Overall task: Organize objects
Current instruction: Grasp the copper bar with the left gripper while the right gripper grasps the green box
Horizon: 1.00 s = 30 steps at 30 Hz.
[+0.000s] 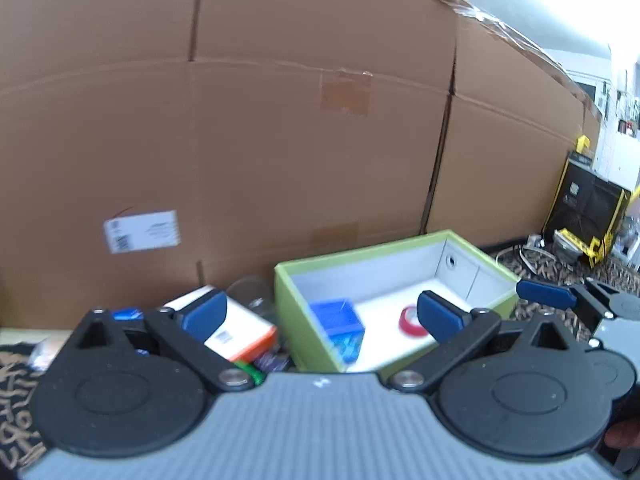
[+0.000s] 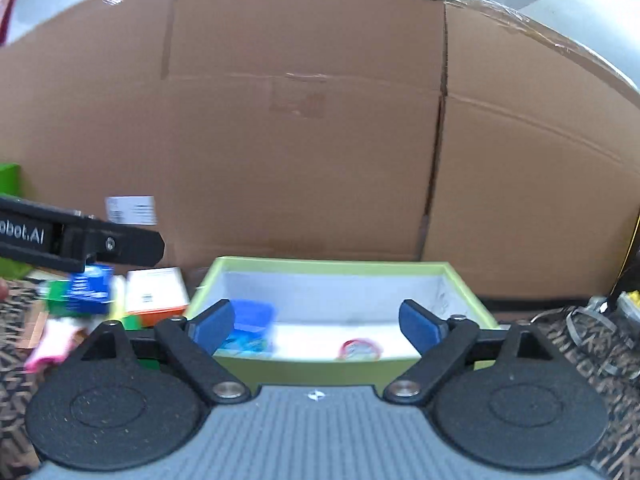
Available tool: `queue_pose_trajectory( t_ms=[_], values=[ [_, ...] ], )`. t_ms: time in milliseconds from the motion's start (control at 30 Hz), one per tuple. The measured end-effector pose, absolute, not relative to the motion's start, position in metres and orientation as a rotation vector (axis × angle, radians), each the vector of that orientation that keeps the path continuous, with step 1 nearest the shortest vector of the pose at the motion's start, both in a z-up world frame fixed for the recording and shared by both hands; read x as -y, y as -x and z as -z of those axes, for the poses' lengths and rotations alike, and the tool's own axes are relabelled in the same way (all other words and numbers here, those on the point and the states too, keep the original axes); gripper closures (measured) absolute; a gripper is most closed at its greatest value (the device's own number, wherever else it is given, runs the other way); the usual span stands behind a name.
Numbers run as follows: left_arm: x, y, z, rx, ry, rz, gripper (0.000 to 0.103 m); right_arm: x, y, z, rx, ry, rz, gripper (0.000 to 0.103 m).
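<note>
Both pairs of jaws stood wide apart and empty before the green box [image 2: 340, 368], which held a blue container [image 2: 252, 320] and red tape roll [image 1: 410, 320].

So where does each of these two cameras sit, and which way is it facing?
Left wrist: on the left tool, open and empty, facing the open green box from its left; the right tool's blue pad shows at the right edge.
Right wrist: on the right tool, open and empty, facing the box squarely; the left tool's black finger crosses at left.
Shared: green box, blue container, red tape roll, brown cardboard wall.
</note>
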<state>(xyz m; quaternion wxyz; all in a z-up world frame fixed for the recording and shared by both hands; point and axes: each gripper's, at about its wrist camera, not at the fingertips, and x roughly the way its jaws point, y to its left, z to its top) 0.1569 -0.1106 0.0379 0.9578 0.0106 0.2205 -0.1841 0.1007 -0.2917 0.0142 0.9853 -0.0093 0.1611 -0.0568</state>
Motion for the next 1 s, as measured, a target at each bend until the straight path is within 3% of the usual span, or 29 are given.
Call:
queue_pose_trajectory(
  t_ms=[400,667,833,867,900,1000],
  values=[
    [0.004,-0.099,0.023,-0.563,0.018,0.188,0.0,0.207,-0.095,0.038,-0.424,-0.036,-0.039,0.011],
    [-0.054,-0.11,0.044,-0.619,0.094,0.125,0.0,0.162,-0.136,0.039,-0.409,0.099,-0.045,0.042],
    [-0.081,-0.127,0.048,-0.631,0.101,0.098,0.008,0.149,-0.16,0.043,-0.401,0.179,0.008,0.049],
    [-0.085,-0.133,0.049,-0.637,0.103,0.099,0.011,0.148,-0.163,0.044,-0.402,0.19,0.009,0.054],
    [-0.086,-0.138,0.05,-0.643,0.101,0.097,0.014,0.147,-0.164,0.045,-0.411,0.195,0.005,0.08],
    [-0.09,-0.156,0.055,-0.666,0.097,0.094,0.026,0.145,-0.15,0.044,-0.381,0.209,0.0,0.081]
  ],
)
